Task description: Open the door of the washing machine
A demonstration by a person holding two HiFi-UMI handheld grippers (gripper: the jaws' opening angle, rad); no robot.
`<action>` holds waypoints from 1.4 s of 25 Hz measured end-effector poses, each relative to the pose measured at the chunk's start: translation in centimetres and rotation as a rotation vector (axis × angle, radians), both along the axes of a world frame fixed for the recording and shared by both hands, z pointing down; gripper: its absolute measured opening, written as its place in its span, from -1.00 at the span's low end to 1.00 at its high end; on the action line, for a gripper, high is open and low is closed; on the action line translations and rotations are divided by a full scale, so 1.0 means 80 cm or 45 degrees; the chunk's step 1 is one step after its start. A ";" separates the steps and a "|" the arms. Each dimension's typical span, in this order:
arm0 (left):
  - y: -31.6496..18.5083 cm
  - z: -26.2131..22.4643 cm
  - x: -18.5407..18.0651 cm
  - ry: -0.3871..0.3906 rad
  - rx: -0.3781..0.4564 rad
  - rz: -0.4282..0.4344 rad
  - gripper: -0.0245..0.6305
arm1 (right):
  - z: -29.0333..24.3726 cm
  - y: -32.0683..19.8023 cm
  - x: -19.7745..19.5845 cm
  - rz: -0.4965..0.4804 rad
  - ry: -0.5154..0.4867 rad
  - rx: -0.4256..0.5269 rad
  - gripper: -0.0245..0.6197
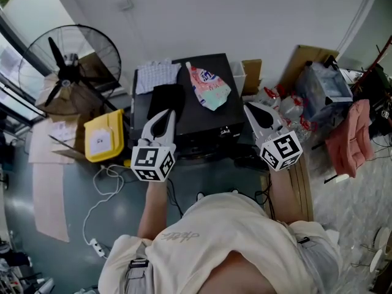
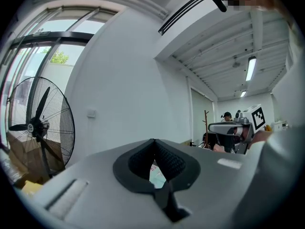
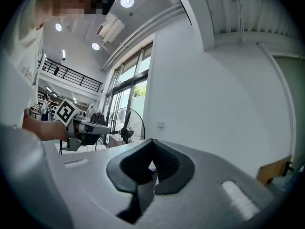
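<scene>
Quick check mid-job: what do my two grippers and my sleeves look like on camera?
The left gripper and right gripper both have white, tapering shells, with black textured pads lining the jaws. Each carries a white cube printed with black square markers. The person wears a cream short-sleeved T-shirt.

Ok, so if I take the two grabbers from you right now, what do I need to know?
Left gripper: shut, empty, held in the air over the machine's front left corner.
Right gripper: shut, empty, over the front right corner.
Washing machine: black, just below and ahead, with a checked cloth, a black cloth and a printed pouch on top.
Done: nothing; neither gripper touches the machine.
Left: reach down to the front, where the door barely shows from above, and pull it open.
</scene>
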State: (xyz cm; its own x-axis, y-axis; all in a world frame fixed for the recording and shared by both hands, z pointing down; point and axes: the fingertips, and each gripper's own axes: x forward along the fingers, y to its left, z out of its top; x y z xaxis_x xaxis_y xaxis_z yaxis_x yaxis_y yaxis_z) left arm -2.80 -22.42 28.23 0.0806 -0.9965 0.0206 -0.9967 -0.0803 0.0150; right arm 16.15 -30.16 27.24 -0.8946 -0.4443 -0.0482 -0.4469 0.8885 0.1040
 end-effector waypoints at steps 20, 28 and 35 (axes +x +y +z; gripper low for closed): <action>0.017 0.029 0.003 0.028 -0.054 -0.031 -0.87 | 0.021 0.011 -0.005 -0.031 0.035 -0.025 -0.92; 0.018 0.033 0.010 0.008 -0.060 -0.003 -0.87 | 0.035 0.013 -0.002 -0.015 0.057 -0.060 -0.92; 0.018 0.037 0.005 0.039 -0.047 -0.008 -0.87 | 0.038 0.010 -0.009 0.011 0.077 -0.049 -0.92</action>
State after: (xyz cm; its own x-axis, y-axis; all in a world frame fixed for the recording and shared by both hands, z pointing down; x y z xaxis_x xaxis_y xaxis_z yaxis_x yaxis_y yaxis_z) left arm -2.39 -21.00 31.21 0.0752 -0.9957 0.0549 -0.9962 -0.0726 0.0481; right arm 15.45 -29.37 30.27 -0.8915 -0.4524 0.0229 -0.4484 0.8885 0.0970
